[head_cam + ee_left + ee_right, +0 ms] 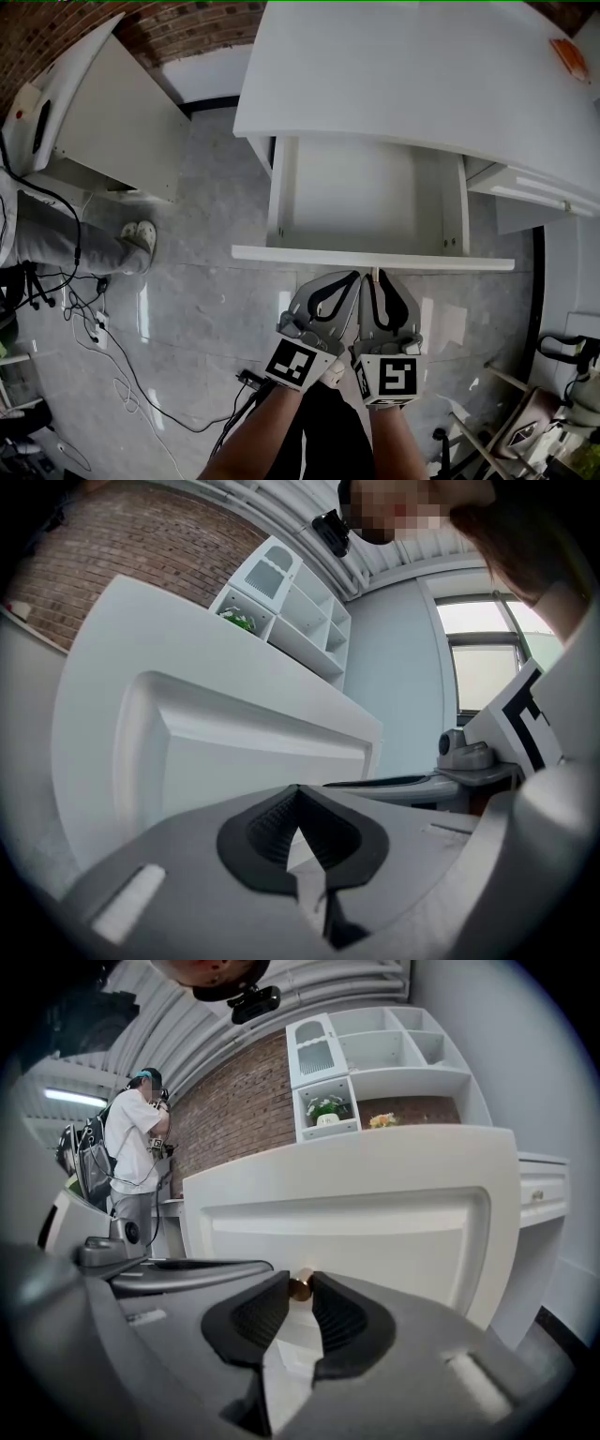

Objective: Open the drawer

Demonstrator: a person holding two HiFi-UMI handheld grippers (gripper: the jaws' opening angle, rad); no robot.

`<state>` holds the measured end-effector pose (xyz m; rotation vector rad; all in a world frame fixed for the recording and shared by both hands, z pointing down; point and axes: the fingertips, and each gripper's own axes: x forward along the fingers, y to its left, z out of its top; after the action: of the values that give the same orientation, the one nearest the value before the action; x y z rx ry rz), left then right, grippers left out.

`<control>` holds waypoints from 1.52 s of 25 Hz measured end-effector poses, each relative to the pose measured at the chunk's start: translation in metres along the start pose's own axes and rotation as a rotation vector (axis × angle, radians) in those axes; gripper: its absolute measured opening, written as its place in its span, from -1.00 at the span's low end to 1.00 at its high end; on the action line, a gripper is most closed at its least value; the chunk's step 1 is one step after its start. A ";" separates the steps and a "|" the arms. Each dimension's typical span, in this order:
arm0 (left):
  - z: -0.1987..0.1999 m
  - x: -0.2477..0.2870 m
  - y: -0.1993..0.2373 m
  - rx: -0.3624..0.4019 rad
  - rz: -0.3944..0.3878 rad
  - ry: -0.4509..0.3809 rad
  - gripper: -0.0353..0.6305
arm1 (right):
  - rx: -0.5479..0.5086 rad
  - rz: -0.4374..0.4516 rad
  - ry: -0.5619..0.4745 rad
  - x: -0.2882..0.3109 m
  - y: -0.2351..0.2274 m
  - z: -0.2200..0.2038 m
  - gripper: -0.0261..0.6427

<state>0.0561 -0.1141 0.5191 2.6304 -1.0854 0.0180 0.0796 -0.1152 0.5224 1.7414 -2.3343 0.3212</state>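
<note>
Head view: the white, flat-fronted wooden drawer (pixel 375 260) is being shown drawn well out from beneath the white desk top (pixel 403 75). Left gripper view: the left gripper (pixel 298 794) is being carried with jaws together, nothing between them. Right gripper view: the small round brass knob (pixel 300 1287) is being clamped by the right gripper (pixel 300 1294). Opening is being judged largely done, with little travel left.
</note>
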 end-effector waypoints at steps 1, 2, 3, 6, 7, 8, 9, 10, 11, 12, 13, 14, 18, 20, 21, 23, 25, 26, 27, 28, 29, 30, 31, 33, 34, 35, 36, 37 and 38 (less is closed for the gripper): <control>-0.001 -0.002 -0.002 0.001 0.002 -0.001 -0.93 | -0.001 0.002 -0.001 -0.002 0.001 0.000 -0.70; -0.001 -0.004 -0.004 0.001 0.004 -0.001 -0.93 | -0.001 0.003 -0.001 -0.005 0.001 -0.001 -0.70; -0.002 -0.006 -0.006 0.001 0.006 -0.002 -0.93 | -0.001 0.003 -0.001 -0.008 0.002 -0.002 -0.70; -0.005 -0.012 -0.012 0.000 0.008 -0.003 -0.93 | 0.009 0.004 -0.004 -0.016 0.004 -0.008 -0.70; -0.006 -0.014 -0.014 0.000 0.008 -0.003 -0.93 | 0.008 0.005 -0.004 -0.019 0.005 -0.008 -0.70; -0.006 -0.017 -0.015 0.001 0.008 -0.001 -0.93 | 0.003 0.007 -0.004 -0.021 0.007 -0.008 -0.70; -0.007 -0.019 -0.017 0.002 0.009 0.000 -0.93 | -0.002 0.008 -0.004 -0.023 0.008 -0.008 -0.70; -0.008 -0.021 -0.018 0.002 0.010 0.000 -0.93 | -0.003 0.009 -0.003 -0.026 0.010 -0.009 -0.70; -0.009 -0.023 -0.020 0.002 0.011 -0.001 -0.93 | -0.001 0.010 -0.003 -0.028 0.011 -0.010 -0.70; -0.009 -0.026 -0.022 0.001 0.012 -0.001 -0.93 | 0.003 0.010 -0.001 -0.031 0.012 -0.012 -0.70; -0.010 -0.028 -0.024 -0.001 0.013 0.000 -0.93 | 0.003 0.011 0.002 -0.034 0.013 -0.014 -0.70; -0.010 -0.031 -0.026 -0.003 0.014 0.002 -0.93 | 0.003 0.012 0.005 -0.037 0.015 -0.014 -0.70; -0.013 -0.041 -0.032 -0.008 0.012 0.012 -0.93 | -0.002 0.017 0.015 -0.047 0.020 -0.017 -0.70; -0.015 -0.044 -0.034 -0.010 0.011 0.013 -0.93 | -0.014 0.021 0.020 -0.050 0.023 -0.017 -0.70; -0.016 -0.046 -0.036 -0.013 0.012 0.014 -0.93 | -0.015 0.022 0.021 -0.052 0.023 -0.018 -0.70; -0.018 -0.049 -0.038 -0.016 0.013 0.017 -0.93 | -0.012 0.024 0.022 -0.057 0.025 -0.021 -0.70; -0.019 -0.052 -0.042 -0.014 0.012 0.019 -0.93 | -0.015 0.026 0.020 -0.061 0.026 -0.021 -0.70; -0.020 -0.054 -0.043 -0.014 0.010 0.021 -0.93 | -0.015 0.027 0.023 -0.063 0.027 -0.021 -0.70; -0.020 -0.055 -0.045 -0.014 0.008 0.022 -0.93 | -0.013 0.028 0.032 -0.065 0.027 -0.023 -0.70; -0.020 -0.057 -0.046 -0.016 0.008 0.022 -0.93 | -0.013 0.029 0.050 -0.067 0.028 -0.025 -0.70; -0.021 -0.058 -0.047 -0.017 0.009 0.022 -0.93 | -0.015 0.030 0.070 -0.069 0.029 -0.027 -0.70; -0.022 -0.059 -0.048 -0.019 0.010 0.024 -0.93 | -0.018 0.030 0.079 -0.071 0.030 -0.028 -0.70; -0.023 -0.060 -0.049 -0.021 0.010 0.025 -0.93 | -0.019 0.030 0.076 -0.072 0.030 -0.028 -0.70; -0.024 -0.062 -0.052 -0.026 0.011 0.026 -0.93 | -0.017 0.029 0.053 -0.075 0.031 -0.028 -0.70; -0.025 -0.064 -0.053 -0.029 0.010 0.027 -0.93 | -0.015 0.029 0.041 -0.076 0.031 -0.029 -0.70; -0.026 -0.065 -0.054 -0.032 0.009 0.029 -0.93 | -0.013 0.029 0.037 -0.078 0.032 -0.030 -0.70; -0.026 -0.067 -0.055 -0.033 0.009 0.031 -0.93 | -0.013 0.030 0.038 -0.079 0.033 -0.031 -0.69; -0.026 -0.068 -0.055 -0.035 0.009 0.033 -0.93 | -0.015 0.031 0.040 -0.080 0.033 -0.031 -0.69; -0.026 -0.069 -0.056 -0.037 0.010 0.034 -0.93 | -0.019 0.032 0.042 -0.081 0.034 -0.030 -0.69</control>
<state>0.0483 -0.0217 0.5211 2.5827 -1.0776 0.0438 0.0712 -0.0227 0.5250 1.6739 -2.3299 0.3360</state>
